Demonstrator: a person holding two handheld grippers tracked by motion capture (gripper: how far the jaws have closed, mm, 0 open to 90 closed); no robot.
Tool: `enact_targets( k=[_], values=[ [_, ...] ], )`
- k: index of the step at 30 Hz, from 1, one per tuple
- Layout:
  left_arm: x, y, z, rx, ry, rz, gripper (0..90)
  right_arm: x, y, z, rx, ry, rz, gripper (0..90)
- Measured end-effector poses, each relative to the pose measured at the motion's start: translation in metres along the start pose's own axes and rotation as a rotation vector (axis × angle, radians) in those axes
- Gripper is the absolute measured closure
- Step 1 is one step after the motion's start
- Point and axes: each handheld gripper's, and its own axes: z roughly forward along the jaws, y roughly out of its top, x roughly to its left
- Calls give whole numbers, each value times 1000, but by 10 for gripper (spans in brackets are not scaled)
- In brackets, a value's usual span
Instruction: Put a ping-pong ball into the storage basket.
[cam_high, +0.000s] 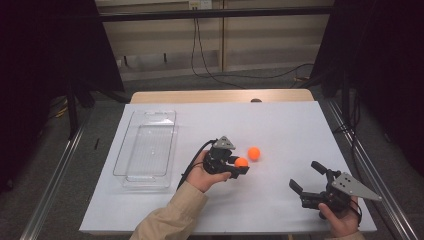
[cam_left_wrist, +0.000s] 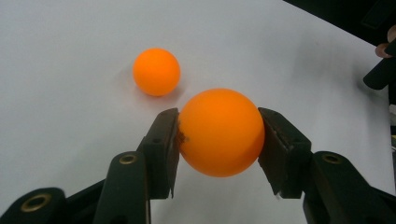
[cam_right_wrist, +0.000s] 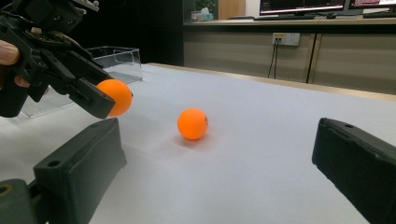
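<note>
1. The left claw (cam_high: 241, 165) is clamped on an orange ball (cam_high: 241, 162); in the left gripper view both pads press the sides of that ball (cam_left_wrist: 220, 132), and the jaws cannot close any further around it.
2. The held ball hangs above the white tabletop (cam_high: 280, 125), near its middle; the right gripper view shows it (cam_right_wrist: 115, 97) raised off the surface.
3. A second orange ball (cam_high: 254, 153) lies on the tabletop just to the far right of the held one, apart from it and free of either claw.
4. The right claw (cam_high: 306, 177) stands wide open with nothing between its jaws, near the tabletop's near right corner, well apart from both balls.
5. A clear plastic tray (cam_high: 145, 145) lies on the left part of the tabletop, with no ball inside it.
</note>
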Motion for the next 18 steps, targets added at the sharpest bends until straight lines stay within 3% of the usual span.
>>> enact_targets(
  k=[18],
  values=[
    [6,0,-11,-8,25,-2,509,1,0,1,5,4,-5,16]
  ],
)
